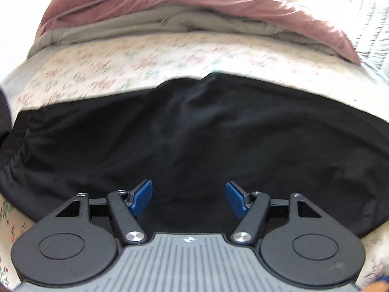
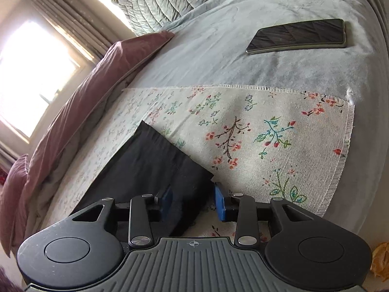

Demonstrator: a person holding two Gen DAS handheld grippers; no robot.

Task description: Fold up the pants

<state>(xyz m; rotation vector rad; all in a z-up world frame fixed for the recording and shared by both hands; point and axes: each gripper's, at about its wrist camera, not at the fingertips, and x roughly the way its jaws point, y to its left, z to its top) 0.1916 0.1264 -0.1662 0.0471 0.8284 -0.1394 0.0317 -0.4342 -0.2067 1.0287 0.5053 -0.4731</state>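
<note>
Black pants point(image 1: 194, 133) lie spread across a floral cloth point(image 1: 145, 58) on a bed, with the waistband at the left edge of the left wrist view. My left gripper point(image 1: 189, 196) hovers over their near edge, open, with nothing between its blue pads. In the right wrist view a narrow end of the pants point(image 2: 145, 165) runs toward me. Its near corner lies between the fingers of my right gripper point(image 2: 193, 200). The jaws stand partly closed. The left pad is over the cloth and the right pad point(image 2: 220, 205) is beside the corner, with a gap showing lower down.
A phone point(image 2: 296, 36) lies on the grey blanket point(image 2: 243, 68) beyond the floral cloth point(image 2: 267, 126). A mauve and grey duvet point(image 1: 145, 2) is bunched along the far side, also in the right wrist view point(image 2: 85, 97). A bright window point(image 2: 31, 73) is at the left.
</note>
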